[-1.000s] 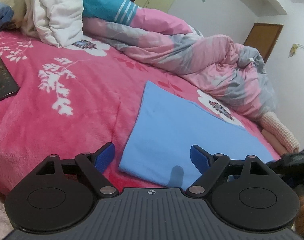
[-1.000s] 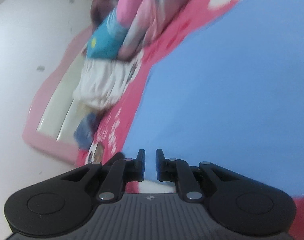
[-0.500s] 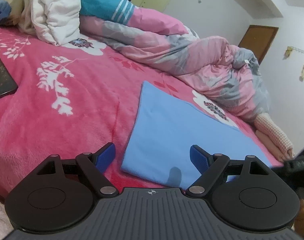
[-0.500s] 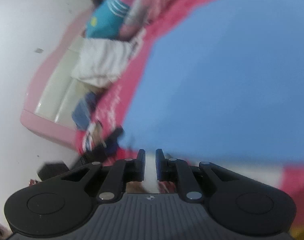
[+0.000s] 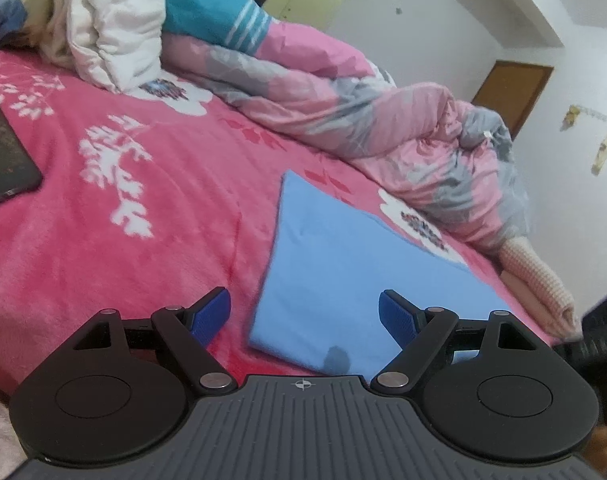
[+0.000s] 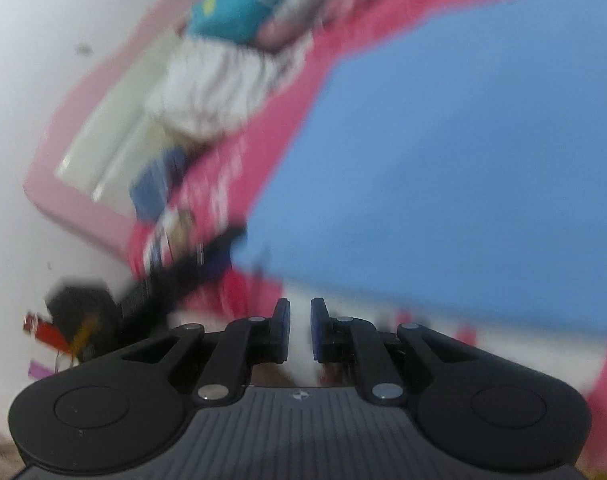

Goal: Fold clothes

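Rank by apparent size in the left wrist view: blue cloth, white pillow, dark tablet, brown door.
1. blue cloth, clearly largest, though nearest the camera.
2. white pillow.
3. dark tablet, cut by the frame edge, so unsure.
4. brown door, smallest, but farthest away.

The flat light-blue cloth [image 5: 355,276] looks smooth and matt; the pink floral fleece blanket [image 5: 151,232] beneath is plush and fuzzy.
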Tool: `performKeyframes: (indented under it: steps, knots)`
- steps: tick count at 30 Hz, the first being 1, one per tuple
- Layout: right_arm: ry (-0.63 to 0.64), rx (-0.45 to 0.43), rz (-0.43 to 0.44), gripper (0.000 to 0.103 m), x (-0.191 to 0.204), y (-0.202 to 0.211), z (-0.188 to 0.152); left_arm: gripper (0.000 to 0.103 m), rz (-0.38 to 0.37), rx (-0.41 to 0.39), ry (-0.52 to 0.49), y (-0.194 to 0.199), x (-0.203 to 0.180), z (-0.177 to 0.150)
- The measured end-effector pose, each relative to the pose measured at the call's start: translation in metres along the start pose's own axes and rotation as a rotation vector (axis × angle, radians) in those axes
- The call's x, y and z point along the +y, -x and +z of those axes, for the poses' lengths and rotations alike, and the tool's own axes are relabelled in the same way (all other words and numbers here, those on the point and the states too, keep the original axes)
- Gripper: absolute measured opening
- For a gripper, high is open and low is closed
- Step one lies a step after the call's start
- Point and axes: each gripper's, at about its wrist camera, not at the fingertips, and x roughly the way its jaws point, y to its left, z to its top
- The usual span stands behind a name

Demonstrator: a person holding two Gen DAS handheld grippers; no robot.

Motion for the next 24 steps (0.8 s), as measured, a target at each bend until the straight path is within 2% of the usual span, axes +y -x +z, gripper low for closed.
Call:
performKeyframes:
  steps: [3, 6, 12, 15, 20, 24]
  knots:
    - [0.025, -0.021, 0.001, 0.011, 0.003, -0.015, 0.013, 0.083, 0.012, -0.017, 0.007, 0.007, 0.004, 0.003]
    - [0.011, 0.039, -0.003, 0.011, -0.003, -0.038, 0.004, 0.083, 0.015, -0.02, 0.013, 0.009, 0.009, 0.004]
    - [-0.004, 0.154, 0.024, 0.012, -0.001, -0.034, -0.021, 0.083, 0.022, -0.027, 0.021, 0.014, 0.017, 0.007]
    - [0.023, 0.097, 0.032, 0.012, 0.003, -0.03, -0.006, 0.083, 0.027, -0.033, 0.021, 0.015, 0.018, 0.007]
    - [0.022, 0.056, 0.053, 0.011, 0.0, -0.05, 0.013, 0.083, 0.037, -0.042, 0.03, 0.017, 0.02, 0.006]
    - [0.047, 0.087, 0.092, 0.011, 0.01, -0.065, -0.006, 0.083, 0.036, -0.048, 0.043, 0.018, 0.026, 0.009]
